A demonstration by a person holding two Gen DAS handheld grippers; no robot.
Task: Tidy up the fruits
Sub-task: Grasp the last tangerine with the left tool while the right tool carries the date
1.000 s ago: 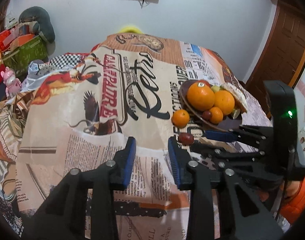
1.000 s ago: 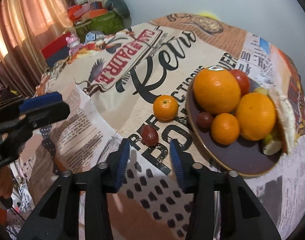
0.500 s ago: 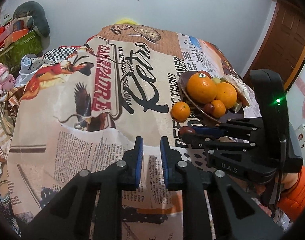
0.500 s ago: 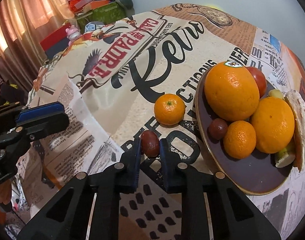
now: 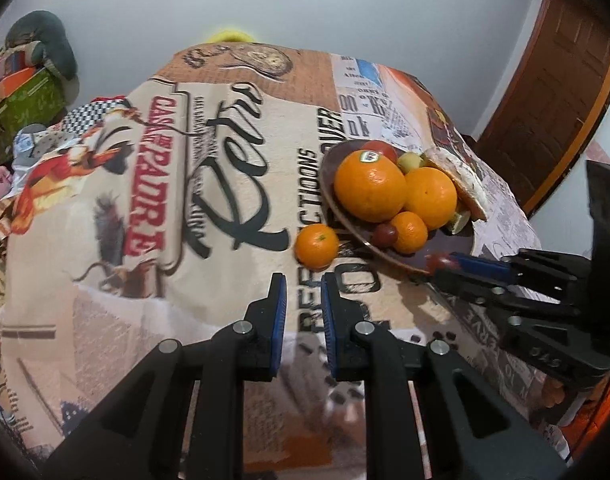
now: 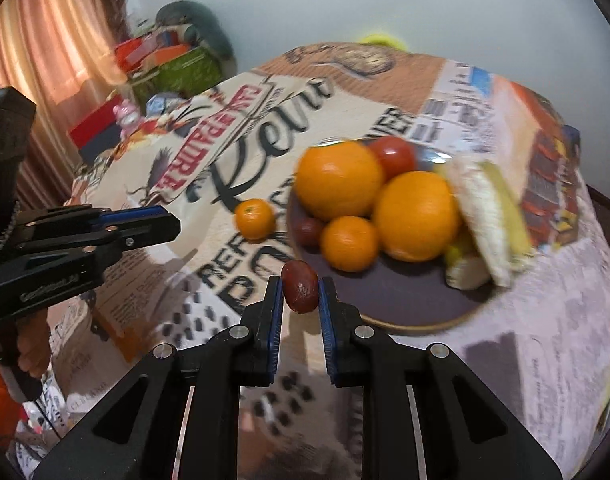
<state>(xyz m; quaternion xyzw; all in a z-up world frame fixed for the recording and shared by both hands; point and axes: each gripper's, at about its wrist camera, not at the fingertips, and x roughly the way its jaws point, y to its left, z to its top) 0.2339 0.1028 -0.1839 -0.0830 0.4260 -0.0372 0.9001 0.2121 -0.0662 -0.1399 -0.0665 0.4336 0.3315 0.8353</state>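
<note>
My right gripper [image 6: 299, 294] is shut on a small dark red fruit [image 6: 300, 286] and holds it above the near rim of the dark plate [image 6: 405, 312]. The plate holds two big oranges [image 6: 339, 184], a small mandarin [image 6: 349, 243], a tomato [image 6: 393, 154], another dark red fruit [image 6: 308, 231] and a peeled banana [image 6: 485, 208]. A loose mandarin [image 6: 255, 218] lies on the cloth left of the plate, also in the left wrist view [image 5: 317, 245]. My left gripper [image 5: 301, 306] is empty, its jaws a narrow gap apart, just short of that mandarin.
The table carries a printed newspaper-style cloth [image 5: 165, 200]. Boxes and soft toys [image 6: 165, 60] are piled beyond the far left edge. A wooden door [image 5: 553, 92] stands at the right. The right gripper's body [image 5: 525, 288] reaches in from the right in the left wrist view.
My right gripper shut on the dark red fruit, lifted it off the cloth and carried it toward the plate. My left gripper narrowed and moved closer to the loose mandarin.
</note>
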